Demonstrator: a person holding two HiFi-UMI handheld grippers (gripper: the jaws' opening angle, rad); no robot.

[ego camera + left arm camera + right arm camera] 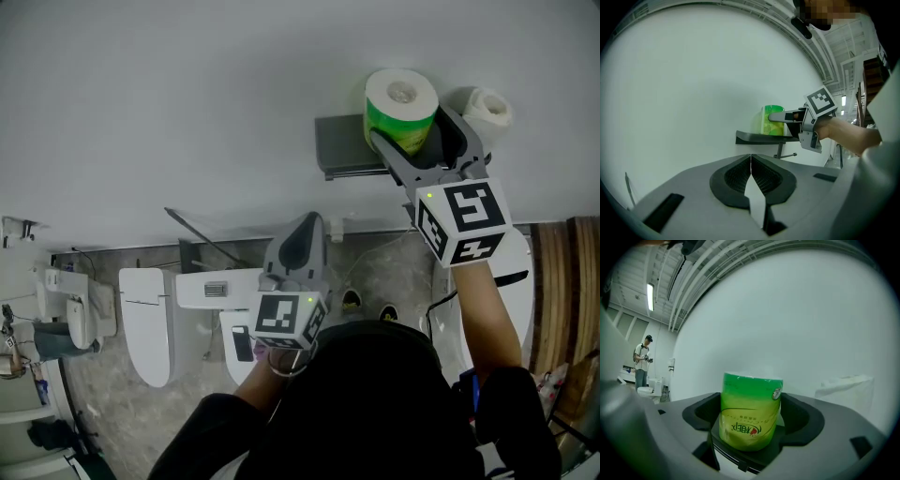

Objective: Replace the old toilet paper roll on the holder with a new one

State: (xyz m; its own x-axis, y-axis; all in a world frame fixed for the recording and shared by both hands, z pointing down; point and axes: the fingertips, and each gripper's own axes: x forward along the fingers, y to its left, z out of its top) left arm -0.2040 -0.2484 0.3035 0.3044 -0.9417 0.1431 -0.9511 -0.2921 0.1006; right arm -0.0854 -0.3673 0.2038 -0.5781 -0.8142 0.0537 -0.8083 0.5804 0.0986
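A new toilet paper roll in green wrap [401,111] [772,120] [750,411] stands upright on the flat top of the dark wall holder [339,145] [757,137]. My right gripper [414,131] [752,414] is level at the wall with its jaws either side of the roll; narrow gaps show beside the wrap, so it is open. From the left gripper view the right gripper [787,116] reaches in from the right. My left gripper [305,234] [751,161] hangs lower and back from the wall, shut with nothing in it. The holder's bar [787,155] is bare.
A plain white roll [489,111] [843,383] sits against the wall just right of the right gripper. White toilets [150,319] stand on the floor below. A person [642,364] stands far off at the left.
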